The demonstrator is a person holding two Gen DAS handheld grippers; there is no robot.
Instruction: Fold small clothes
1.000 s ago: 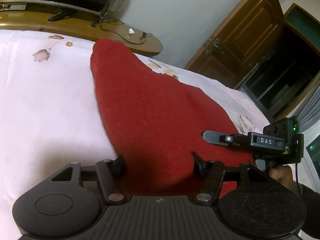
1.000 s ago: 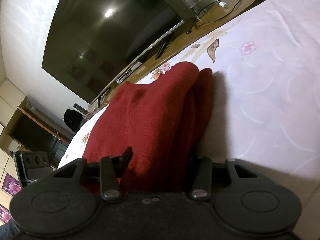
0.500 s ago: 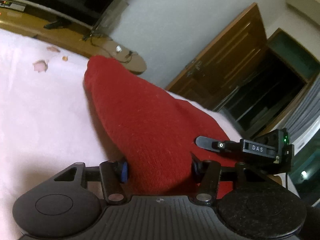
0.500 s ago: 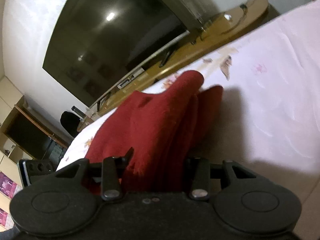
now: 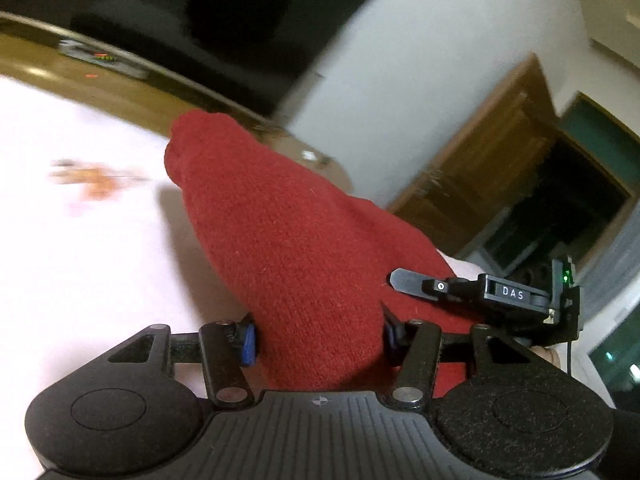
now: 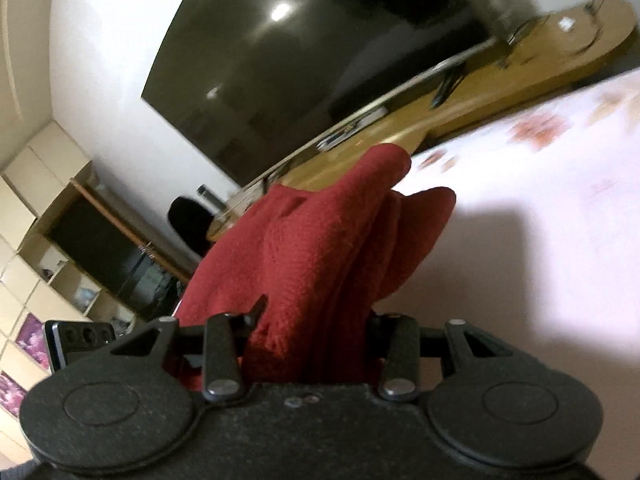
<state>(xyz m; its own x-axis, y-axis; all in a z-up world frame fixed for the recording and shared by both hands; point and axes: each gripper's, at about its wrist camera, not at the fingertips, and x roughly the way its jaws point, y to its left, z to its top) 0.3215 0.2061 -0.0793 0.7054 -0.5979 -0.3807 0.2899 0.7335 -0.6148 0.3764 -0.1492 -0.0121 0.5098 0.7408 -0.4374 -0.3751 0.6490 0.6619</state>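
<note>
- red knit garment, small, thick wool-like weave; bunched and lifted off the pink floral bedsheet, strung between the two grippers, far end drooping toward the sheet
- handling guess: soft, limp, light; fuzzy knit gives pads good friction so slip unlikely; not fragile, but stretches and sags, so layers may shift when laid down
- best hold looks like the near edge or corners, through all layers at once, one gripper per side, as now
- left gripper: blue-padded jaws clamped on a thick wad of the knit, cloth filling the gap
- right gripper: jaws pinched on a narrower bundle of stacked folds; right pad mostly hidden by cloth
- left gripper jaws have just been closing a little, knit between them
- left wrist view only: garment reads as one smooth red slope; right gripper's side arm with "DAS" label lying just beside the cloth; wooden door and dark doorway behind
- right wrist view only: edge-on look at the layers, several folds stacked side by side, a notch or opening near the top of the cloth; big dark TV, wooden console, shelving at left; part of the left gripper's body at lower left
- both views motion-blurred in the background, sheet pattern smeared
- whether the far end touches the sheet: cannot tell
</note>
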